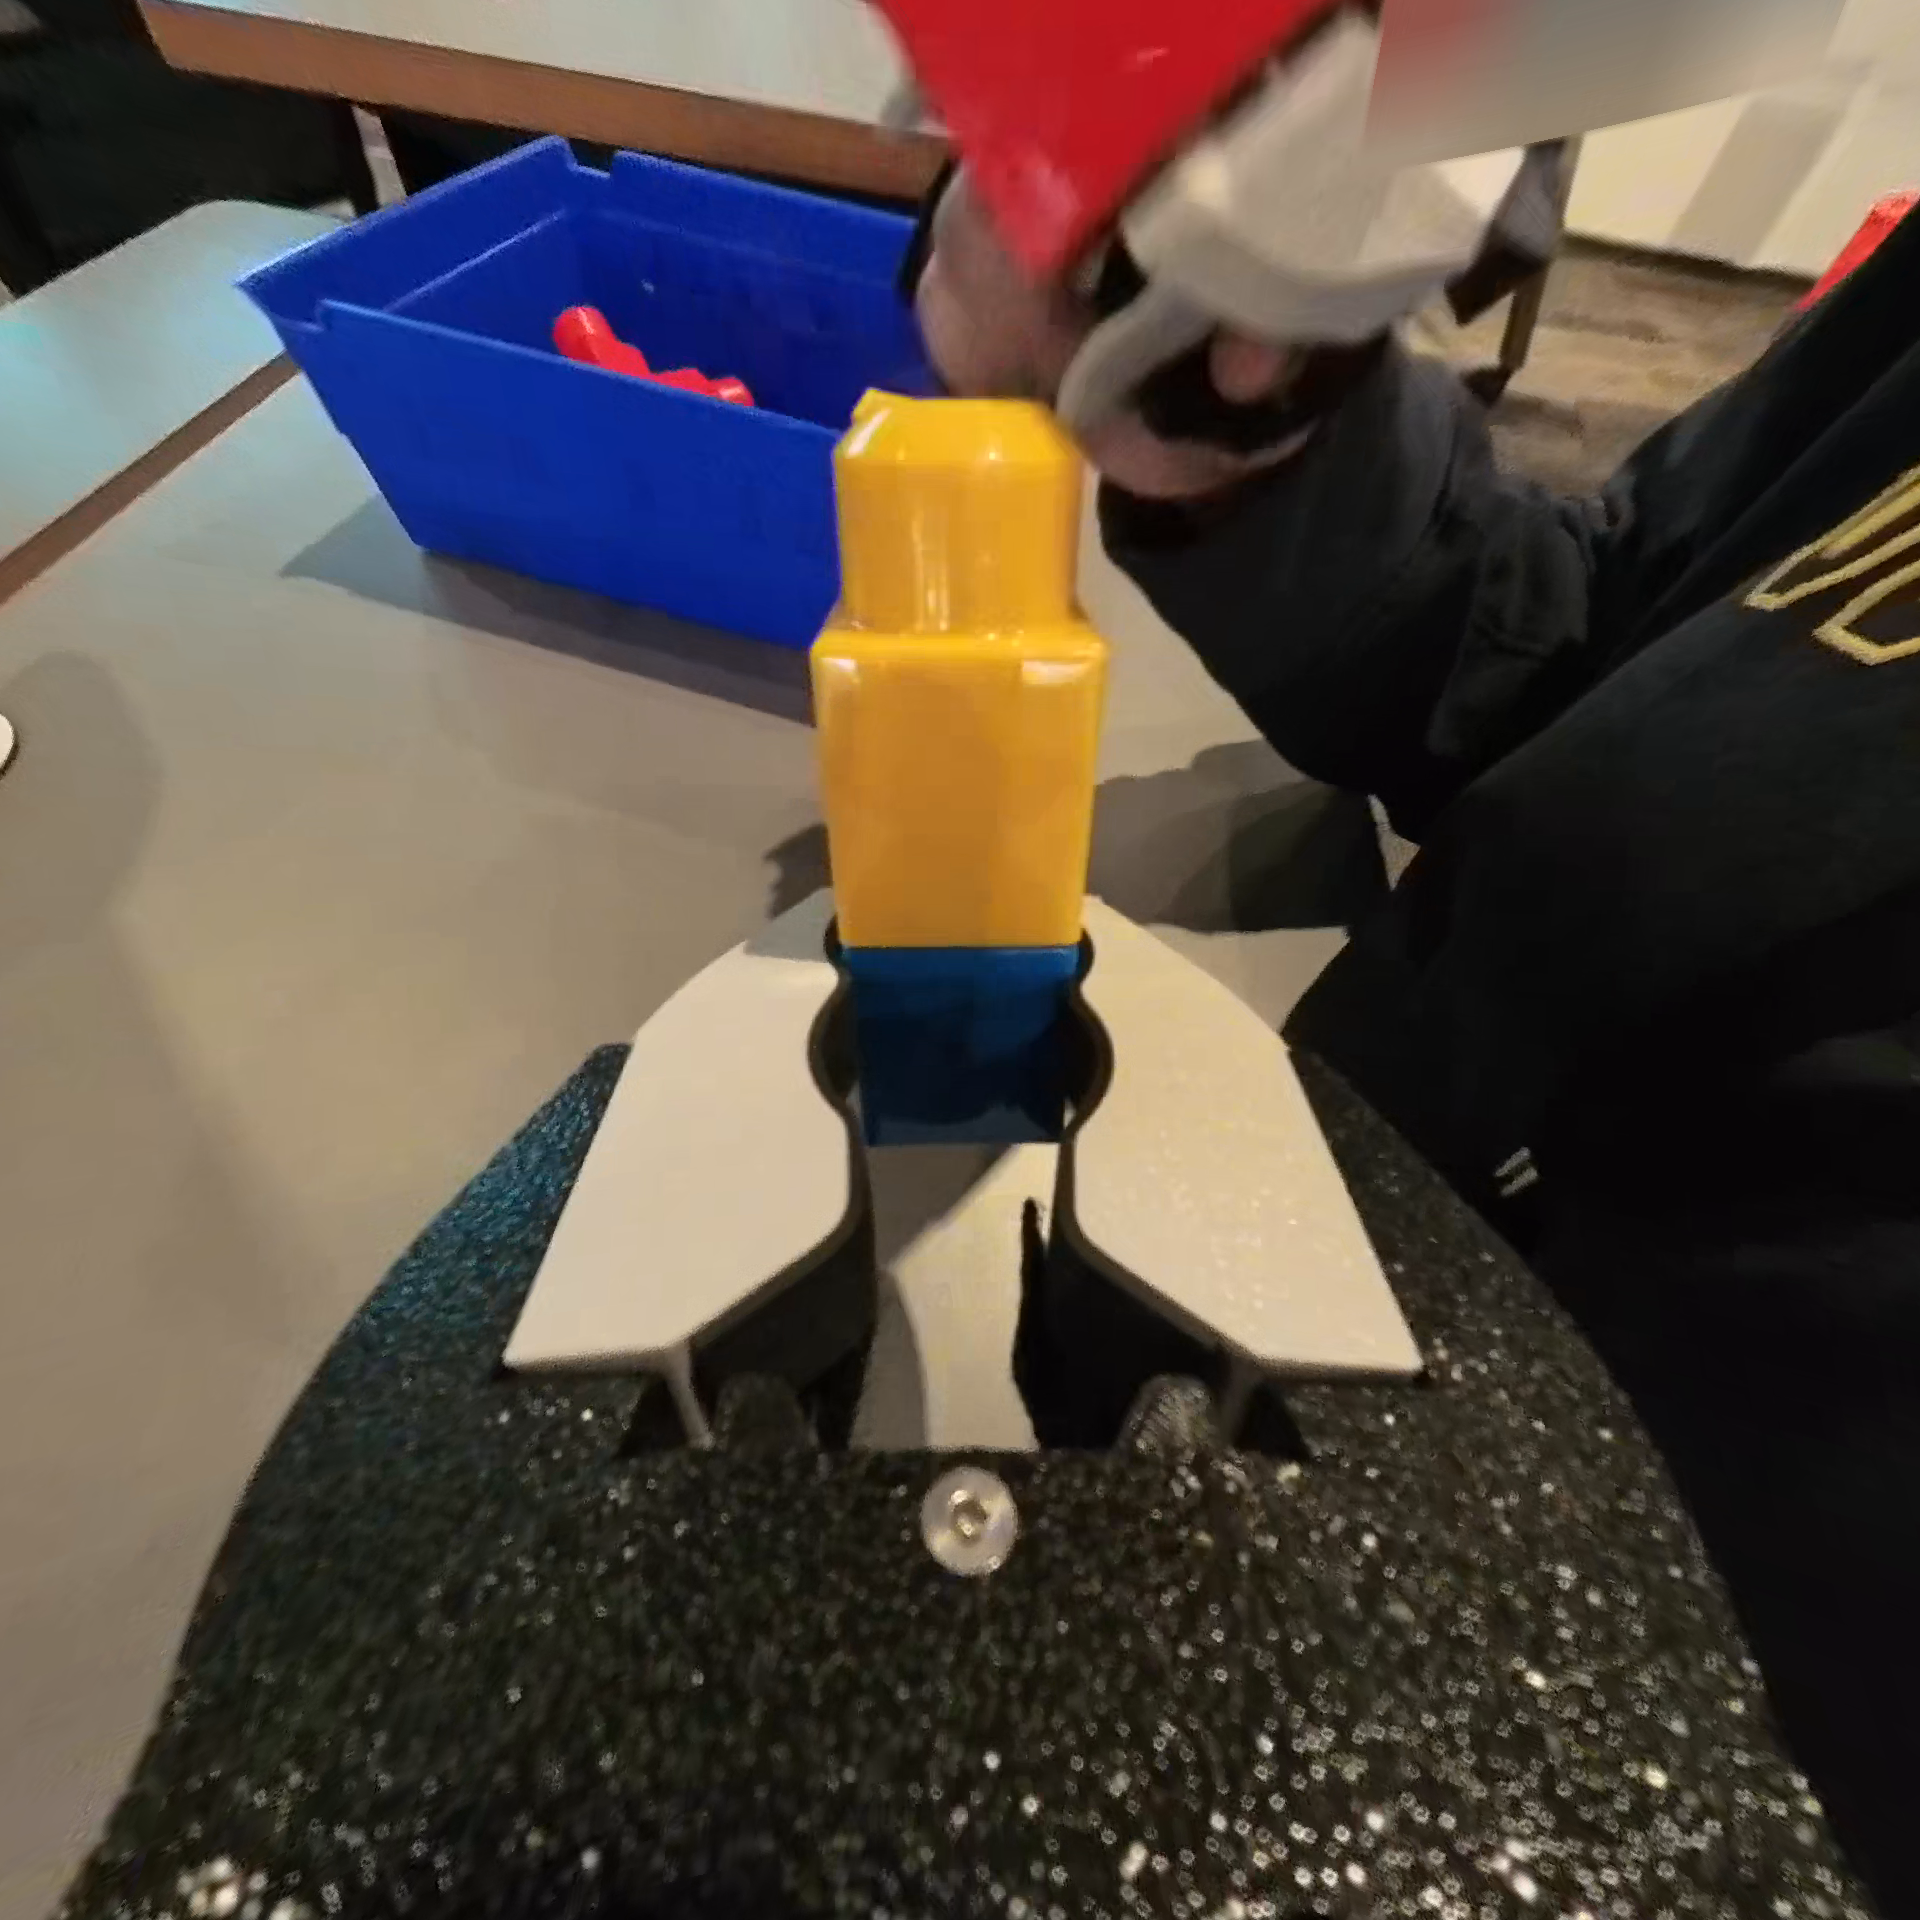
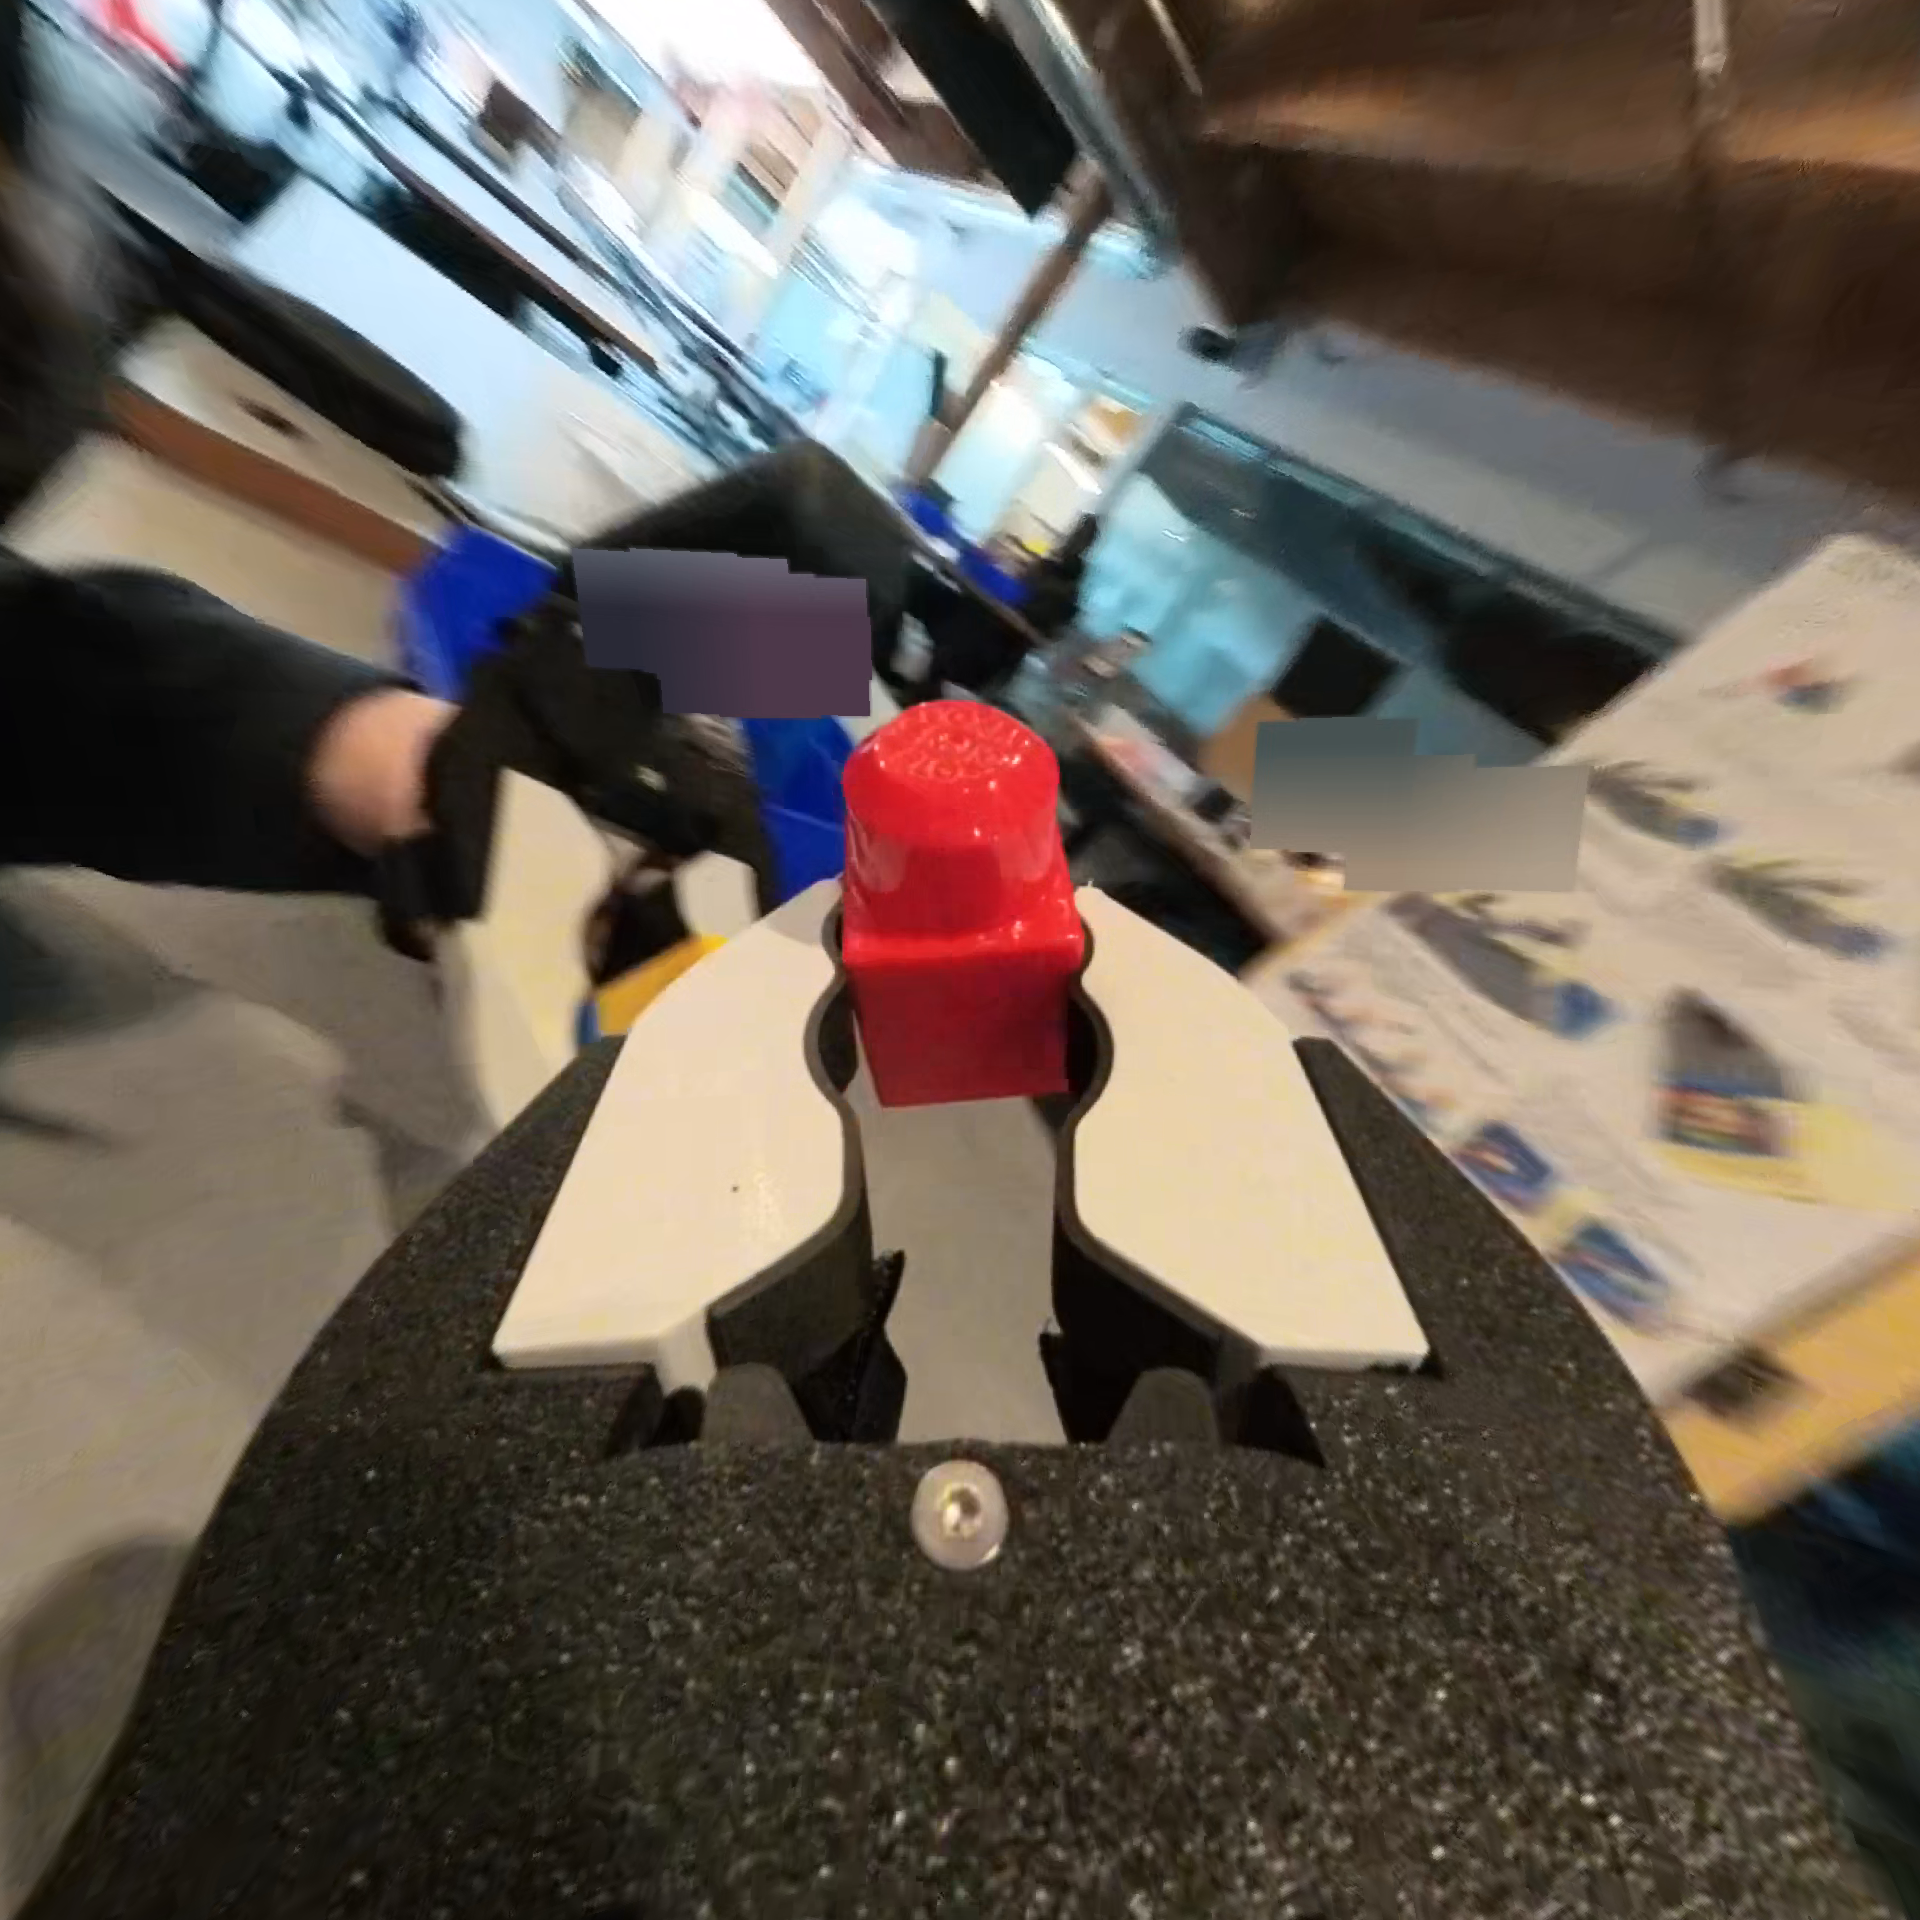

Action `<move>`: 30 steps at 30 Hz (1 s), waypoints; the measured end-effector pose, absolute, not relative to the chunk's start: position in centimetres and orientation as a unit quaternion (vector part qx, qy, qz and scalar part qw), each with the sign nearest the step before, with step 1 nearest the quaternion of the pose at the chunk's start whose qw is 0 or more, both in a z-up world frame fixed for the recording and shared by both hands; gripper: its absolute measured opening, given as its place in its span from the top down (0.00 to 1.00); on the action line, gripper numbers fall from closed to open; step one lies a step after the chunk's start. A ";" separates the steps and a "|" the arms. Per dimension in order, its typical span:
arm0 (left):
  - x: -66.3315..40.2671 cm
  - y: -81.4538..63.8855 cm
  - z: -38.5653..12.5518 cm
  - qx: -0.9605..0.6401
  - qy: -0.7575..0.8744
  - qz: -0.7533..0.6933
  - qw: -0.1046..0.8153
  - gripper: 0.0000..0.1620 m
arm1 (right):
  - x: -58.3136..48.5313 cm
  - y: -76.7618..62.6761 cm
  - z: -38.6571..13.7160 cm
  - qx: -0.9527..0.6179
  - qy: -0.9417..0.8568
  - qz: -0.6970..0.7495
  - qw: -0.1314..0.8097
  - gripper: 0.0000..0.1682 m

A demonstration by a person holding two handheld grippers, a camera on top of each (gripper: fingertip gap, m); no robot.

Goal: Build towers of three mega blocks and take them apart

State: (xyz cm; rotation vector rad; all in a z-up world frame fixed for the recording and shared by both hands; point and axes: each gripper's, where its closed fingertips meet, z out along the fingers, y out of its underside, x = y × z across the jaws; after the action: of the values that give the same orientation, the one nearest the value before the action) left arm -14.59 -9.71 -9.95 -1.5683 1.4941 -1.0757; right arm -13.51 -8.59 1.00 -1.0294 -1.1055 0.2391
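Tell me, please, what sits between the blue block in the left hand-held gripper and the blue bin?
The yellow block, stacked on the blue block, stands between it and the blue bin in the left wrist view.

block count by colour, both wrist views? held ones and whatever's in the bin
Blue: 1, the blue block in the left gripper.
Yellow: 1, the yellow block stacked on it.
Red: 2 at least, the red block in the right gripper and a red piece in the blue bin; that piece could be more than one.
Total: 4.
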 end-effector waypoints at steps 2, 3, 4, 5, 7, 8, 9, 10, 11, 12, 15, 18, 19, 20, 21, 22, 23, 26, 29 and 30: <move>-14.9 -9.5 -10.2 -0.610 0.569 -0.420 0.357 0.78 | -10.5 -7.6 2.0 -0.498 -0.457 0.048 0.735 0.78; -15.1 -9.4 -10.3 -0.610 0.567 -0.420 0.360 0.78 | -8.2 -6.7 2.2 -0.531 -0.424 0.024 0.733 0.78; -15.2 -9.3 -10.4 -0.609 0.567 -0.420 0.362 0.78 | -5.4 -5.6 2.0 -0.577 -0.384 0.000 0.721 0.78; -15.3 -9.3 -10.4 -0.609 0.566 -0.420 0.364 0.78 | -2.3 -4.6 1.6 -0.623 -0.337 -0.022 0.706 0.78; -15.4 -9.2 -10.4 -0.610 0.563 -0.419 0.368 0.78 | 4.3 -2.7 -0.7 -0.726 -0.249 -0.054 0.639 0.78; -15.4 -9.2 -10.4 -0.609 0.563 -0.421 0.368 0.78 | 7.3 -1.9 -2.3 -0.769 -0.219 -0.070 0.597 0.78; -15.4 -9.2 -10.4 -0.609 0.562 -0.423 0.368 0.78 | 9.9 -1.1 -3.8 -0.801 -0.199 -0.084 0.559 0.78; -15.3 -9.2 -10.3 -0.607 0.561 -0.426 0.368 0.78 | 12.2 -0.2 -5.5 -0.832 -0.185 -0.095 0.514 0.78; -15.2 -9.3 -10.3 -0.605 0.561 -0.428 0.368 0.78 | 14.2 0.7 -7.1 -0.859 -0.173 -0.105 0.470 0.78; -15.0 -9.4 -10.3 -0.604 0.561 -0.430 0.368 0.78 | 15.9 1.7 -8.6 -0.878 -0.171 -0.110 0.434 0.78; -14.6 -9.6 -10.2 -0.602 0.563 -0.432 0.367 0.78 | 19.2 4.8 -12.1 -0.910 -0.179 -0.117 0.356 0.78; -14.4 -9.8 -10.0 -0.599 0.564 -0.432 0.368 0.78 | 20.8 6.7 -15.1 -0.928 -0.193 -0.122 0.295 0.78; -14.3 -9.9 -9.9 -0.600 0.564 -0.431 0.369 0.78 | 20.9 7.1 -15.7 -0.929 -0.196 -0.118 0.289 0.77; -14.3 -9.9 -9.9 -0.600 0.564 -0.431 0.369 0.78 | 20.8 7.4 -16.2 -0.931 -0.198 -0.113 0.284 0.69; -14.3 -9.8 -9.9 -0.601 0.562 -0.431 0.370 0.78 | 20.8 7.4 -16.3 -0.934 -0.192 -0.110 0.279 0.63; -14.3 -9.8 -9.8 -0.602 0.560 -0.431 0.370 0.78 | 20.8 7.2 -16.0 -0.936 -0.180 -0.113 0.282 0.58; -14.3 -9.7 -9.8 -0.604 0.558 -0.431 0.372 0.78 | 20.7 6.8 -15.2 -0.934 -0.161 -0.115 0.297 0.56; -14.5 -9.2 -9.6 -0.610 0.544 -0.433 0.379 0.78 | 16.7 4.9 -10.2 -0.903 -0.126 -0.048 0.409 0.55; -14.4 -8.9 -9.3 -0.611 0.532 -0.446 0.381 0.78 | 4.9 0.8 -4.5 -0.807 -0.222 0.151 0.526 0.58; -14.2 -8.8 -9.3 -0.609 0.532 -0.450 0.379 0.78 | 0.3 -1.5 -2.9 -0.762 -0.269 0.235 0.540 0.59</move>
State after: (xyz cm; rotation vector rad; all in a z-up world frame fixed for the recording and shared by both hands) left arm -14.20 -8.83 -9.29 -1.5557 1.3577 -1.1499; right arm 0.29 -1.51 -2.91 -1.8105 -0.6387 0.5591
